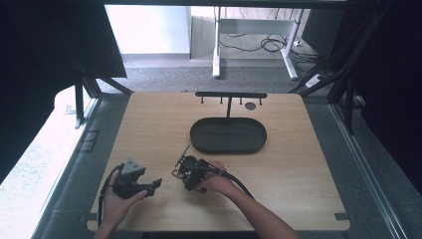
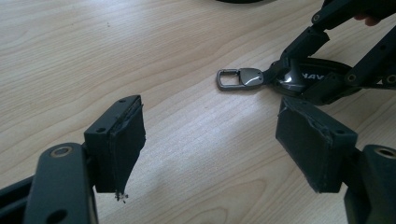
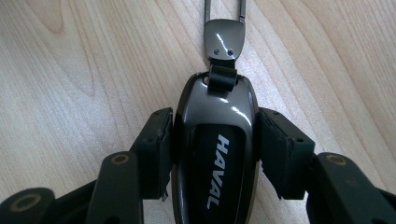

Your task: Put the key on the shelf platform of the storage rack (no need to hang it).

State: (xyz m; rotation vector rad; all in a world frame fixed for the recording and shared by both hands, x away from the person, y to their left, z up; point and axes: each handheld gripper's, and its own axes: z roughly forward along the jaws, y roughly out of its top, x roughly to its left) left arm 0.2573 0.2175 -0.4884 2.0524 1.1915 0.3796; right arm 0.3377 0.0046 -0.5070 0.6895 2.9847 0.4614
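Though cropped below — key fob [image 3: 215, 154] clamped in right tongs [image 3: 215, 156] (left tongs [image 2: 215, 154] wide).

White letters reading HAVAL are showing lengthwise on the dark glossy car key [image 3: 214, 154], and its end, "HAV", is showing in the left gripper view.

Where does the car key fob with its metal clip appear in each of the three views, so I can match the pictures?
High view: the car key fob lies left of centre, below the black tray, in the right gripper.
Left gripper view: upper right, clip pointing left.
Right gripper view: centre, between the pads.
Shared landmark: the light wooden table.
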